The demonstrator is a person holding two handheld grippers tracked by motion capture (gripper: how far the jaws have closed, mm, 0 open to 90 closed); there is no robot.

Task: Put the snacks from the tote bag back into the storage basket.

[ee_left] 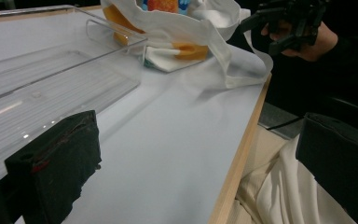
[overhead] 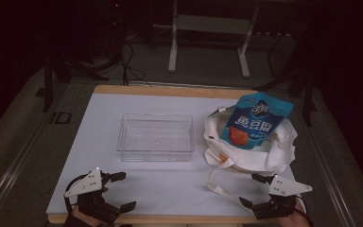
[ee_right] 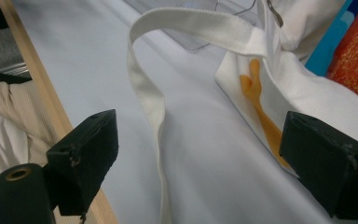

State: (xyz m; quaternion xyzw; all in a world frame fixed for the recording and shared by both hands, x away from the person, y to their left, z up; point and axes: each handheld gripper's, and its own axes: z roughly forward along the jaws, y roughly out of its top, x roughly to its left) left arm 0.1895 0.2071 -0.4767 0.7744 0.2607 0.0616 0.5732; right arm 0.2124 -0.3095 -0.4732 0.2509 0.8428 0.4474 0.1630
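A clear plastic tray (overhead: 156, 137) stands empty in the middle of the white board (overhead: 99, 123). To its right lies a crumpled white tote bag (overhead: 250, 153) with a blue snack pouch (overhead: 256, 120) resting on top. My left gripper (overhead: 123, 191) is open near the front left edge, and nothing is between its jaws. My right gripper (overhead: 251, 190) is open at the front right, beside the bag's strap (overhead: 217, 182). In the right gripper view the strap (ee_right: 149, 93) loops across the table between my wide-apart jaws, untouched by either pad (ee_right: 86, 149).
The board's wooden front edge (ee_left: 242, 149) runs just below both grippers. In the left gripper view, the tray (ee_left: 51, 79) is close ahead and the other hand's gripper (ee_left: 284, 23) is beyond the tote (ee_left: 186, 28). A white frame's legs (overhead: 172, 52) stand behind the table.
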